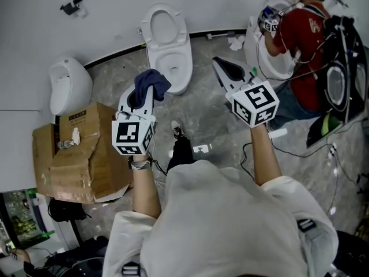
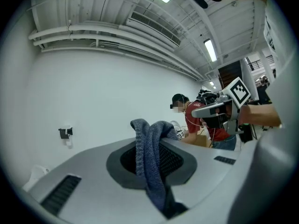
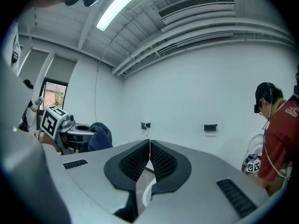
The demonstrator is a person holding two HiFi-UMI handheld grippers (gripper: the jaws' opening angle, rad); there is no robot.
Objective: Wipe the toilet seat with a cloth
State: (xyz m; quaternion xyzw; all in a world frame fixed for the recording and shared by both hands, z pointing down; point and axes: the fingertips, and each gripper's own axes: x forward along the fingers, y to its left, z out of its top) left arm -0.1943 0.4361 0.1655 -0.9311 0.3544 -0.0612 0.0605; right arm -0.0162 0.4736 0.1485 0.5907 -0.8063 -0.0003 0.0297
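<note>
We hold two grippers over a grey speckled floor (image 1: 207, 111). Our left gripper (image 1: 140, 96) is clamped on a dark blue cloth (image 1: 151, 83). In the left gripper view the knitted fabric runs up between the two black pads, bunches above the tips and droops over to either side. Our right gripper (image 3: 149, 149) has its jaws pressed together with nothing in them, and only a hairline seam shows between the ribbed pads. In the head view the right gripper sits at about three o'clock from the left one, well apart from it, with its tip pointing toward eleven o'clock. The white toilet (image 1: 168, 51) stands at roughly twelve o'clock from the cloth, against the curved white wall (image 1: 115, 16). The cloth lies near the bowl's front edge in that view. Both gripper views look out at the wall and ceiling rather than down at the bowl. A crumpled cardboard box (image 1: 81, 154) lies at about eight o'clock from the left gripper, and a smaller white fixture (image 1: 69, 85) stands at nine o'clock. At two o'clock from the right gripper a second person in a red shirt (image 1: 300, 36) bends beside another white toilet (image 1: 262, 56).
</note>
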